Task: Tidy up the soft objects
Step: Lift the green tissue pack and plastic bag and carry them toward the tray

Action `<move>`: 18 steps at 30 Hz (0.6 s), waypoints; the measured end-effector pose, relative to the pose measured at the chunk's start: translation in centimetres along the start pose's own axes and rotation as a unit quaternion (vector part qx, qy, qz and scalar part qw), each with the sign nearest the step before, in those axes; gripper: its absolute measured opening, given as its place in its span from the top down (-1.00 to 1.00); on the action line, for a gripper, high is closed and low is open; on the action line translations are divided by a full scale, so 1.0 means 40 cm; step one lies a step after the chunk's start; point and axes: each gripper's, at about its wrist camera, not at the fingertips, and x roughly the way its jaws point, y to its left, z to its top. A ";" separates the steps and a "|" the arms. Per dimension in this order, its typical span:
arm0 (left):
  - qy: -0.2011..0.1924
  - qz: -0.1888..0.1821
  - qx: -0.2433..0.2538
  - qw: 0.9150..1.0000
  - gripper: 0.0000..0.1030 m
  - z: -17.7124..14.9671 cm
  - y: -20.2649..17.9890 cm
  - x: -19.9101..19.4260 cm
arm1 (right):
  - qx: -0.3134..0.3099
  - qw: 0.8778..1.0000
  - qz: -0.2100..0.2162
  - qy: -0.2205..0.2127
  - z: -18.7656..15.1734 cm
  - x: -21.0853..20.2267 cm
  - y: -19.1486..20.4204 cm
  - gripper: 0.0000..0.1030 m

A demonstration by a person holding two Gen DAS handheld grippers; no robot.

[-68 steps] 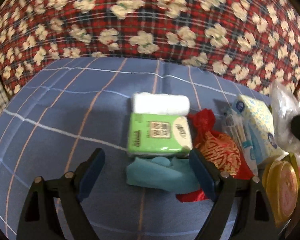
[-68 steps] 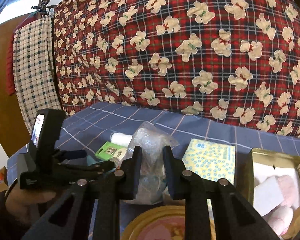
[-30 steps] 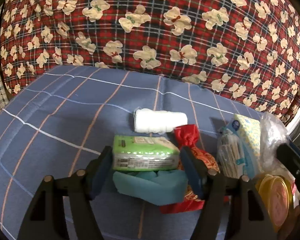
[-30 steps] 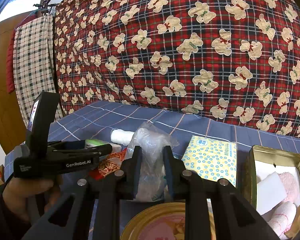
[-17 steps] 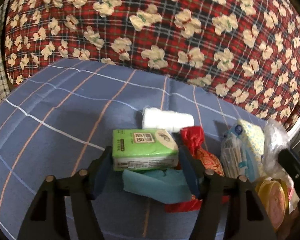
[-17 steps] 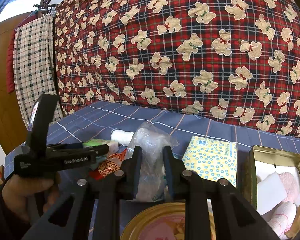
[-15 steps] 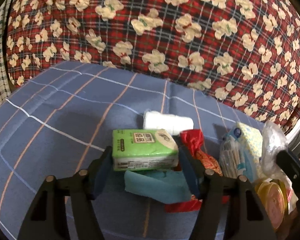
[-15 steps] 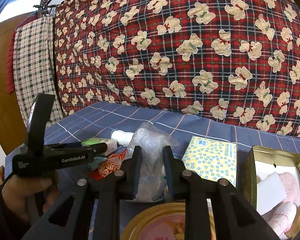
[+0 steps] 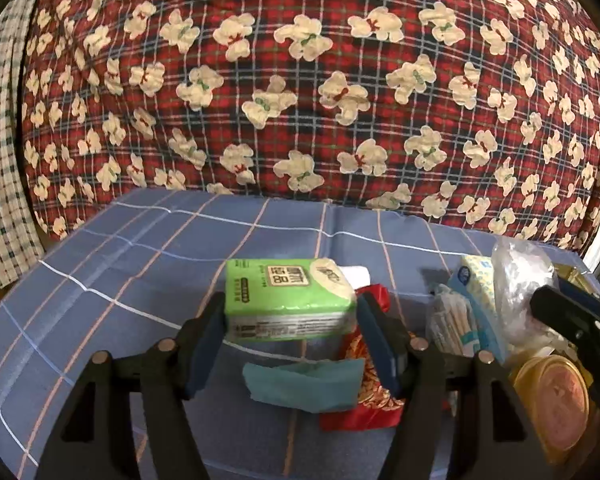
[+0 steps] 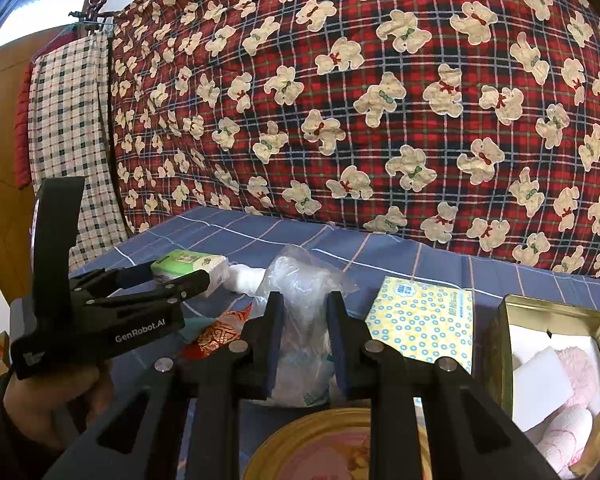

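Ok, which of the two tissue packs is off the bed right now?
The green tissue pack, clamped in the left gripper above the blue sheet. The yellow dotted pack lies flat beside the gold tin.
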 end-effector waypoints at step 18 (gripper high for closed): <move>-0.062 0.021 0.024 0.998 -0.27 0.005 -0.021 -0.050 | -0.001 1.000 0.002 -0.015 0.004 -0.011 0.000 0.53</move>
